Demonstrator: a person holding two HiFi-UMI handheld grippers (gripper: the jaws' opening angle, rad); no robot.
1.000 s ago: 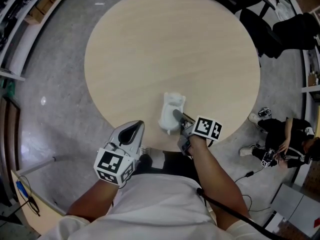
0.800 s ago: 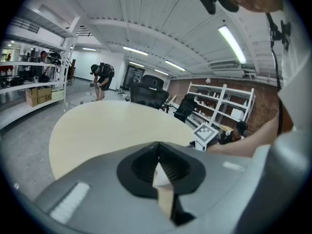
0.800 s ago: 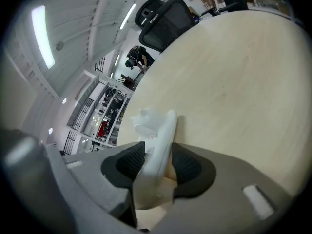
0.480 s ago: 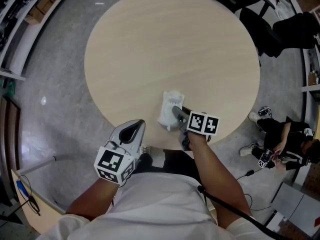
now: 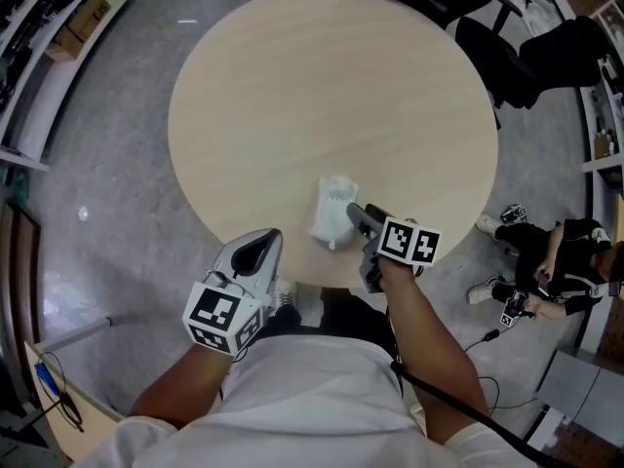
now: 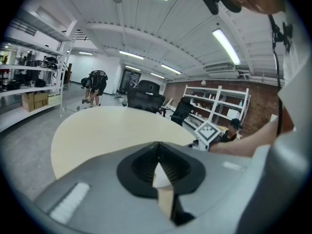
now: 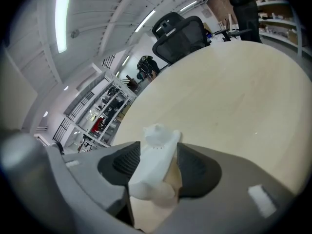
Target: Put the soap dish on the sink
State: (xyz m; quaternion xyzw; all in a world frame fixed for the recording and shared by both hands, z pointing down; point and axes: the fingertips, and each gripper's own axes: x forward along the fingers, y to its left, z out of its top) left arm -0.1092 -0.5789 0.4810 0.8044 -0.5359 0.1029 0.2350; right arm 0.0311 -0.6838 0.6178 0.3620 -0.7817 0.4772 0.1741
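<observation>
The white plastic soap dish [image 5: 332, 213] lay on the round pale wooden tabletop [image 5: 331, 86] near its six-o'clock edge. The right gripper [image 5: 353, 214] had just been opening its fingers, with the dish loose between them. The left gripper [image 5: 261, 249] had its fingers closed on nothing. Release seemed in hand; next, a retreat toward five o'clock without nudging the dish.

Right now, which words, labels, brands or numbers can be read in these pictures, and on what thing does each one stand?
Readable text: none in any view.
Left marker cube and right marker cube: black-and-white square patterns only, no letters or numbers.
Soap dish: plain white, no print visible.
Cardboard boxes on the shelf: any print is too small to read.
</observation>
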